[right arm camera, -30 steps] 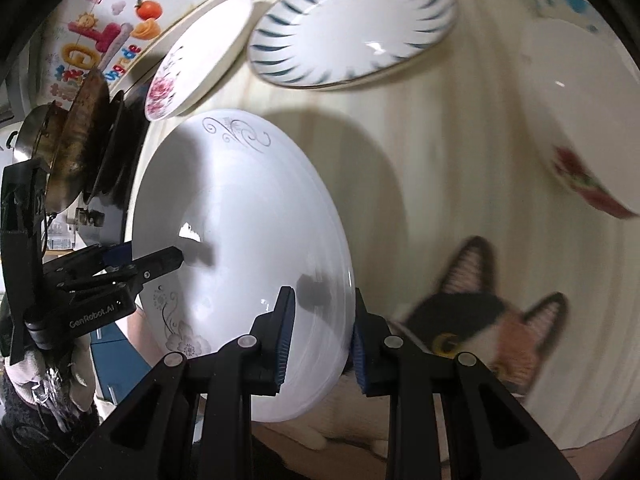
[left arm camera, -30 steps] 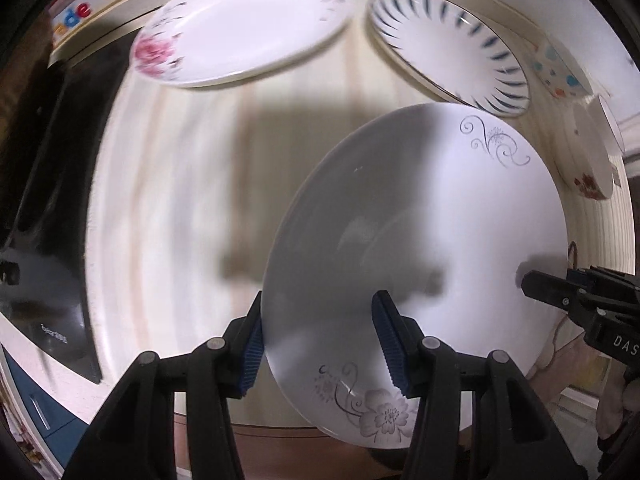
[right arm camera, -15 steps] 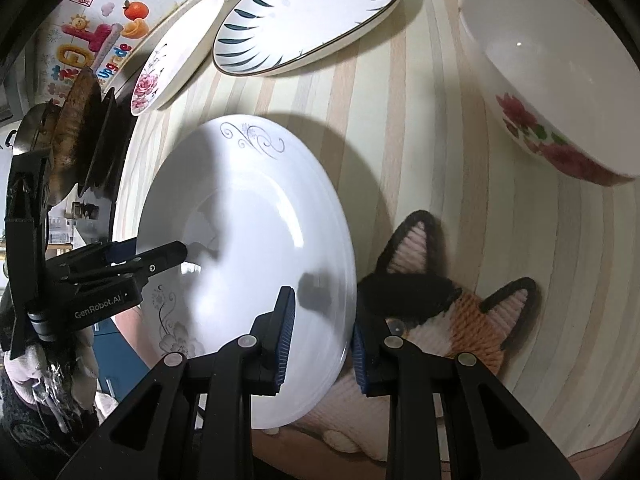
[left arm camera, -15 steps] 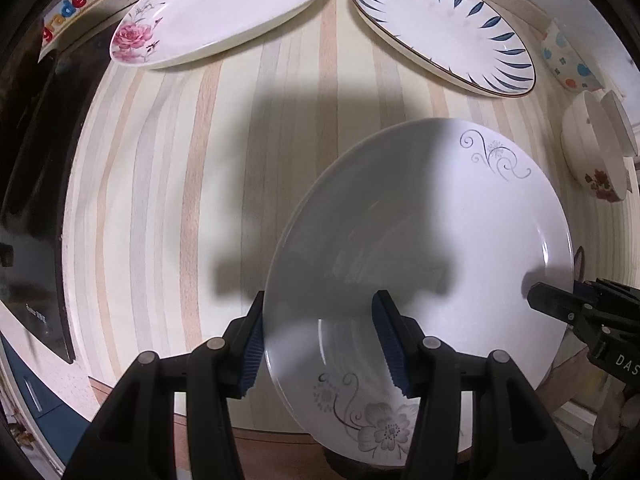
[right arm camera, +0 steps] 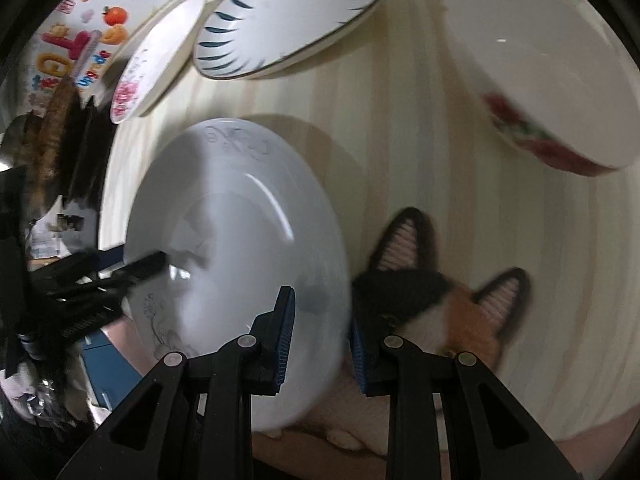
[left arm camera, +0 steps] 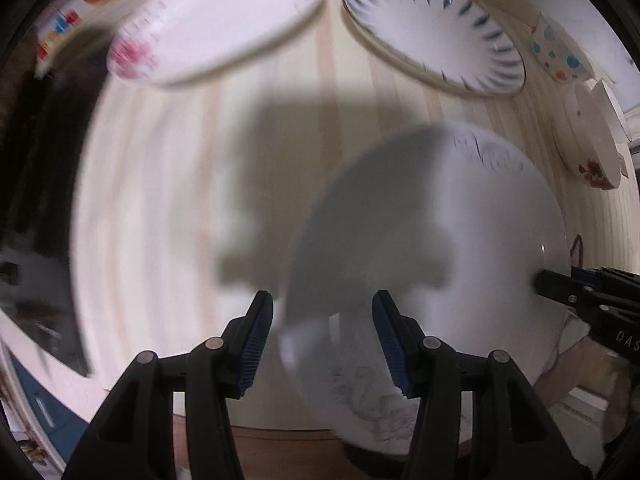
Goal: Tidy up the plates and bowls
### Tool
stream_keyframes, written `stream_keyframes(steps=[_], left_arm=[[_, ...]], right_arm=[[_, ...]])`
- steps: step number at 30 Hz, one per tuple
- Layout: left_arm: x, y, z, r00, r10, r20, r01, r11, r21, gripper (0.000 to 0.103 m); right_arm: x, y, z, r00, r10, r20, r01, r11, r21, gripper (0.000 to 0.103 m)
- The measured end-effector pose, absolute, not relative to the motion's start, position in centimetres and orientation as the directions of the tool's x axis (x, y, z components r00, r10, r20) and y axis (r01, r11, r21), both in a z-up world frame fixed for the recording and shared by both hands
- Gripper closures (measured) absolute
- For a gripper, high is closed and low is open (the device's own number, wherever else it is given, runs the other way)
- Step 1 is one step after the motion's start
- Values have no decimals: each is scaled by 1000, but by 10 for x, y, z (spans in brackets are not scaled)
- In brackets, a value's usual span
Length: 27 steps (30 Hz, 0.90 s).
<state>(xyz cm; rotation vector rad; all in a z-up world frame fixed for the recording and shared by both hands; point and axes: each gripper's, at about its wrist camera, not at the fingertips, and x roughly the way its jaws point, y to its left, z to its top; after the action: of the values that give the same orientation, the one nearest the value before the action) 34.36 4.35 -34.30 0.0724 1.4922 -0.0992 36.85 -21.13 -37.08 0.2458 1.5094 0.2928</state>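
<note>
A white plate with grey flower prints (left arm camera: 440, 248) is held up over the striped table by both grippers. My left gripper (left arm camera: 323, 332) is shut on its near-left rim. My right gripper (right arm camera: 320, 336) is shut on its right rim, and its tip shows in the left wrist view (left arm camera: 560, 284). The same plate fills the middle of the right wrist view (right arm camera: 232, 248). A pink-flower plate (left arm camera: 216, 24) and a blue-striped plate (left arm camera: 432, 28) lie at the back. A white bowl with red flowers (right arm camera: 552, 80) sits at the right.
A dotted cup (left arm camera: 556, 52) stands behind the bowl (left arm camera: 592, 148). A cat-face mat (right arm camera: 440, 292) lies under the right gripper. A dark stove top (left arm camera: 32, 200) borders the table's left edge. A wall with colourful stickers (right arm camera: 68, 48) is at the back left.
Both grippers have carried the white plate a little toward the back plates. Their hold on it is unchanged, and the view is now blurred by motion.
</note>
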Motion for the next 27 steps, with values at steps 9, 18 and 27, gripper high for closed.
stream_keyframes(steps=[9, 18, 27], left_arm=[[421, 120, -292, 214, -11, -977, -76, 997, -28, 53], [481, 170, -335, 155, -21, -988, -241, 969, -58, 52], [499, 182, -359, 124, -130, -984, -346, 924, -165, 64]], right_arm=[[427, -173, -248, 242, 377, -894, -149, 925, 349, 61], [627, -48, -291, 230, 420, -878, -315, 886, 341, 61], [708, -16, -350, 137, 426, -894, -339, 869, 361, 75]])
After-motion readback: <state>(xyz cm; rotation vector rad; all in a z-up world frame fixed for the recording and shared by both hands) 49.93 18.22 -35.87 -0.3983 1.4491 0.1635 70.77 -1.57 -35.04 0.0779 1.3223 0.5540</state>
